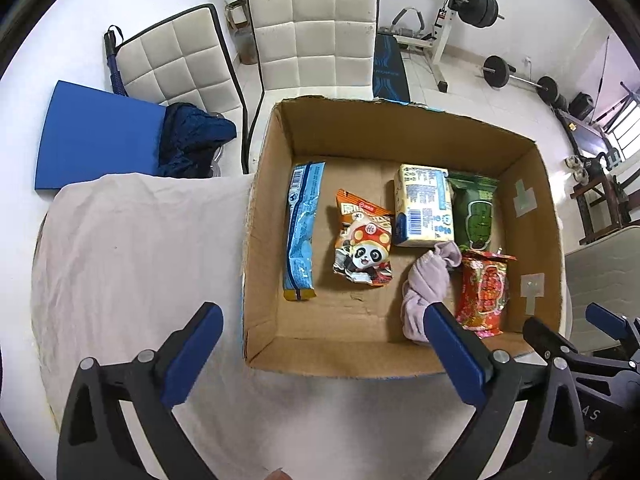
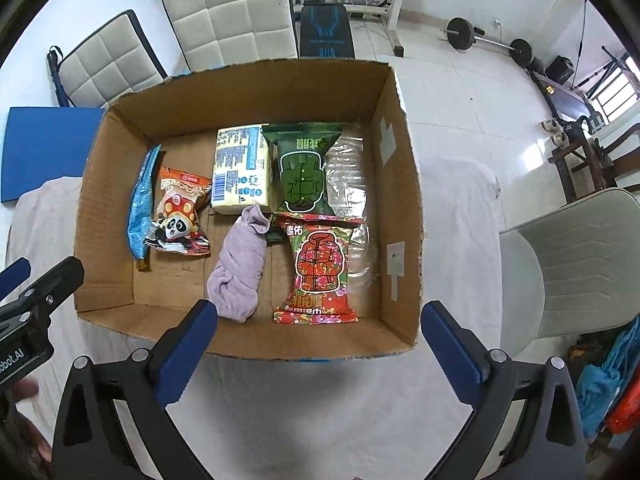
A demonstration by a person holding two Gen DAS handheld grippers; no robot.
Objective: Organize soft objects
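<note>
Both grippers' fingers [image 1: 208,332] [image 2: 204,320] spread wide, empty, above the box [image 2: 248,344] near edge.

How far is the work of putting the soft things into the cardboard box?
Done, it seems: the cardboard box holds the blue packet, panda snack bag, yellow tissue pack, green wipes pack, red wipes pack and purple cloth. In hand: nothing; left gripper and right gripper are open. Left: no loose item visible on the white cloth.

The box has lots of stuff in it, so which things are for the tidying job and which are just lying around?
For the job: cardboard box, purple cloth, panda packet, blue packet, yellow pack, green packet, red packet.

Just around: white chairs, barbell, blue mat.
</note>
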